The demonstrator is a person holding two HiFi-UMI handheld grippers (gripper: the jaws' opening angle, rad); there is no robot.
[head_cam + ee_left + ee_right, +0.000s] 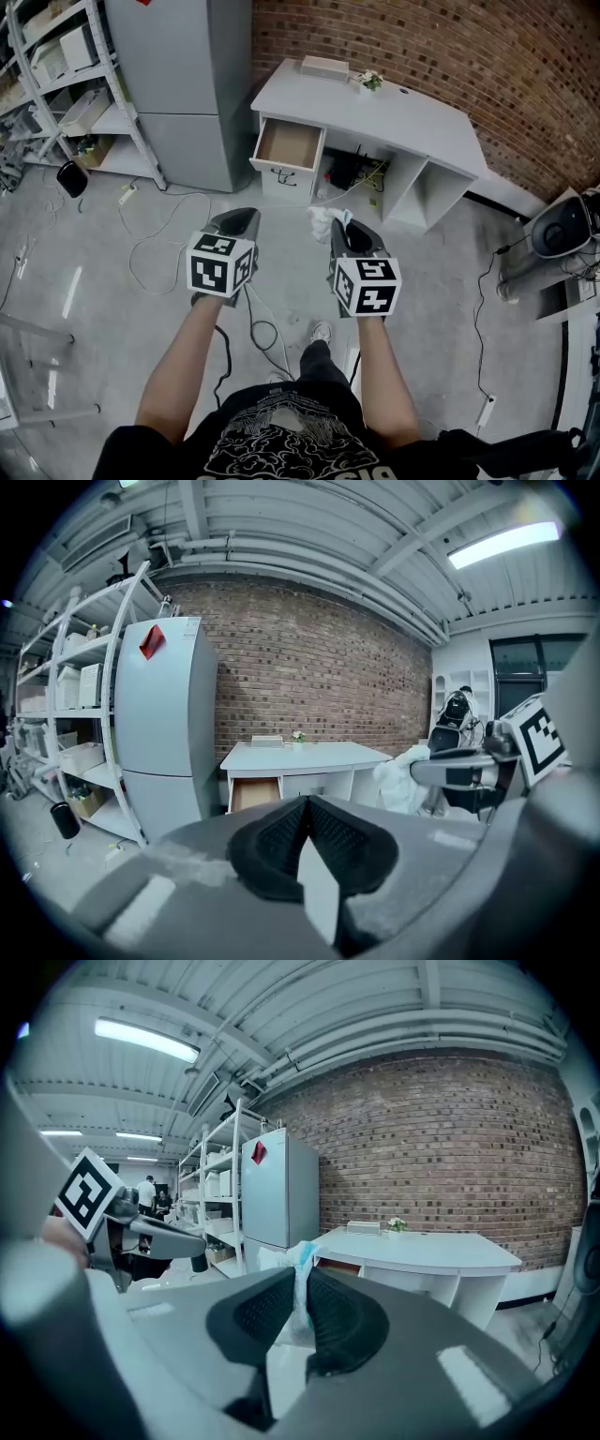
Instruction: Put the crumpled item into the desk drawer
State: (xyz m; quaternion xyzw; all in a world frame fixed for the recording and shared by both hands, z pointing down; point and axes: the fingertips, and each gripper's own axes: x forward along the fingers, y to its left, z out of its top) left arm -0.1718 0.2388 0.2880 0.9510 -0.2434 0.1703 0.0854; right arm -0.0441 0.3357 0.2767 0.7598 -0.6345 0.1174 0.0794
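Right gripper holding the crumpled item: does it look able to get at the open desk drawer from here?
Not from this spot, probably: the right gripper, shut on the crumpled item, is well short of the open drawer. The way looks free: only floor and loose cables between.

A flat box (324,67) and a small potted flower (370,81) sit near the worktop's (422,122) back edge. A grey fridge (178,84) stands beside a shelving rack (56,84); cables (131,262) trail over the floor (94,319).
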